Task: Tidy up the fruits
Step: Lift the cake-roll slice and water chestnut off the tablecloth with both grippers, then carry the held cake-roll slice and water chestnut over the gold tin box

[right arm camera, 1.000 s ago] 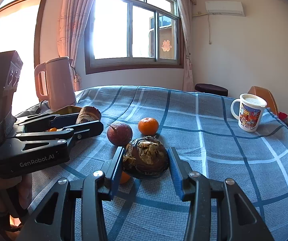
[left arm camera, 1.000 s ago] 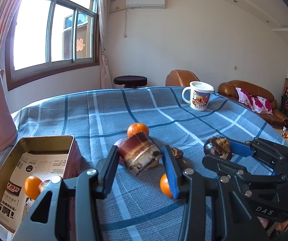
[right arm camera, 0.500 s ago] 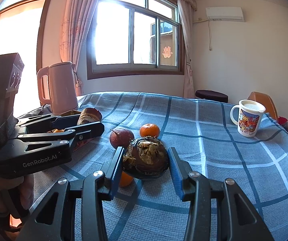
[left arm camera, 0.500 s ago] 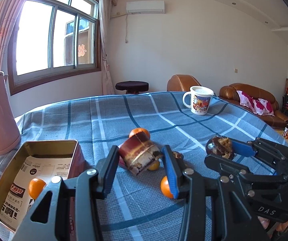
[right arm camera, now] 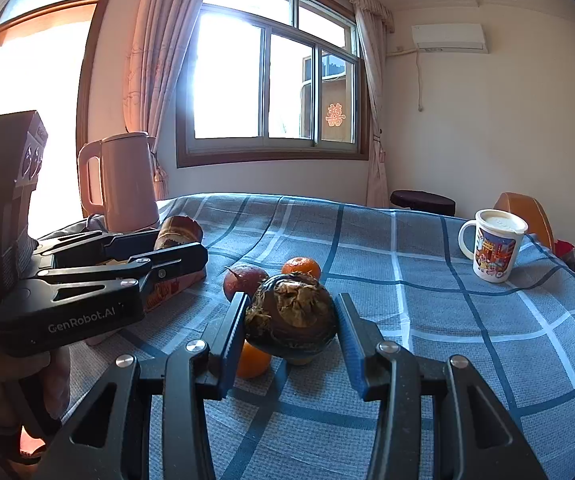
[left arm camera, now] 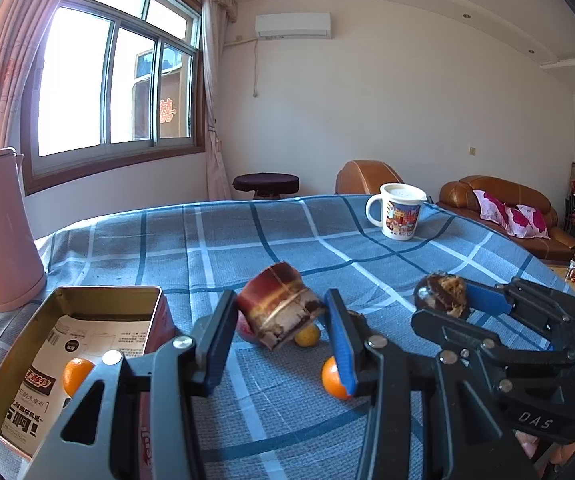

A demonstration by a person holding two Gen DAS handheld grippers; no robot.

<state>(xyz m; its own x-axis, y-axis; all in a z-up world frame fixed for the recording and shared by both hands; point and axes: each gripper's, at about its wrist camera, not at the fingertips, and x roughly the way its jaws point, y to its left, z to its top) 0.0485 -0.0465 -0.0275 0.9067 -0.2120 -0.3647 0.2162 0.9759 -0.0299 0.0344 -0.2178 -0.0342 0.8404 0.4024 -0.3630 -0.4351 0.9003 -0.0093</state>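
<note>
Fruit fills both tongs, lifted above the tabletop [left arm camera: 247, 236]: left tongs [left arm camera: 281, 314] clamped across a firm banded stalk [left arm camera: 277, 308], right tongs [right arm camera: 289, 316] pinching a hard, flaky bulb [right arm camera: 291, 314] across its middle; both probably light.

Black left gripper [left arm camera: 279, 334] and right gripper [right arm camera: 289, 334], blue-lined jaws, silver screws.

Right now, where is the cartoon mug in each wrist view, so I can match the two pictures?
Left wrist view: the cartoon mug stands upper right of centre, at the far edge of the blue plaid cloth.
Right wrist view: the mug stands at the far right, on the same cloth.
Shared landmark: the pink kettle, at the left in both views.
</note>
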